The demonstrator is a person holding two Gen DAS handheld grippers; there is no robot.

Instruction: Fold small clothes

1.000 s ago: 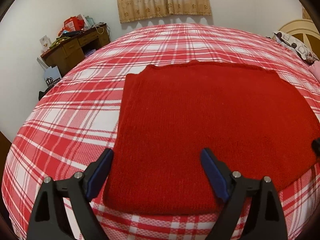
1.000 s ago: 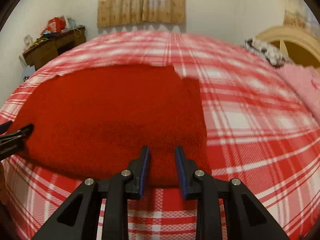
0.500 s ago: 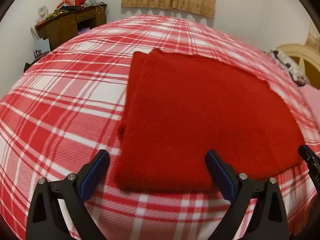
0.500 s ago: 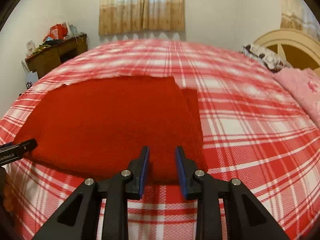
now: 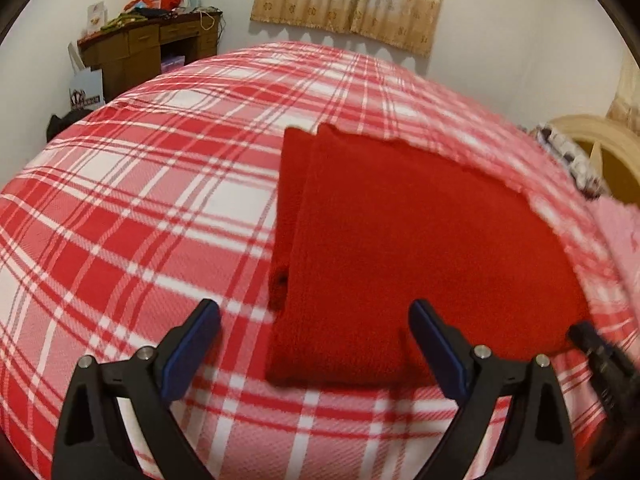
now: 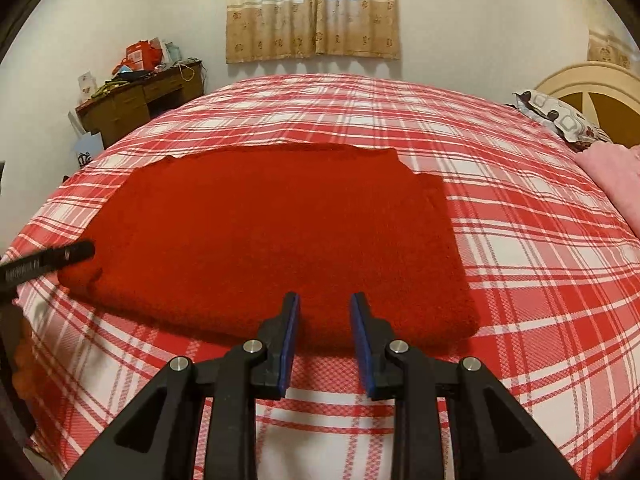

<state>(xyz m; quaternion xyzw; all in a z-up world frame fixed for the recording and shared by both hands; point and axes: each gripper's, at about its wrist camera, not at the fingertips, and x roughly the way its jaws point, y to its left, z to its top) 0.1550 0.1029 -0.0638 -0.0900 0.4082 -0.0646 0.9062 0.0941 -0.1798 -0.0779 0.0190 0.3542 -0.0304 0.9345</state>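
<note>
A red knitted garment (image 5: 400, 248) lies folded flat on the red-and-white plaid bed; it also shows in the right wrist view (image 6: 280, 236). A narrower red layer sticks out along its left side (image 5: 286, 208). My left gripper (image 5: 314, 320) is wide open and empty, above the garment's near left corner. My right gripper (image 6: 325, 308) hovers over the garment's near edge, jaws a little apart with nothing between them. The tip of the left gripper (image 6: 60, 258) shows at the garment's left end in the right wrist view.
The plaid bed cover (image 6: 540, 280) spreads all around the garment. A wooden desk with clutter (image 5: 148, 48) stands by the far left wall. A patterned pillow (image 6: 560, 116), a pink blanket (image 6: 616, 176) and a cream headboard (image 6: 592, 84) are at the right.
My left gripper has swung left and back, so the garment's left edge now sits between its fingers. My right gripper has drawn back slightly from the garment. The garment has not moved.
</note>
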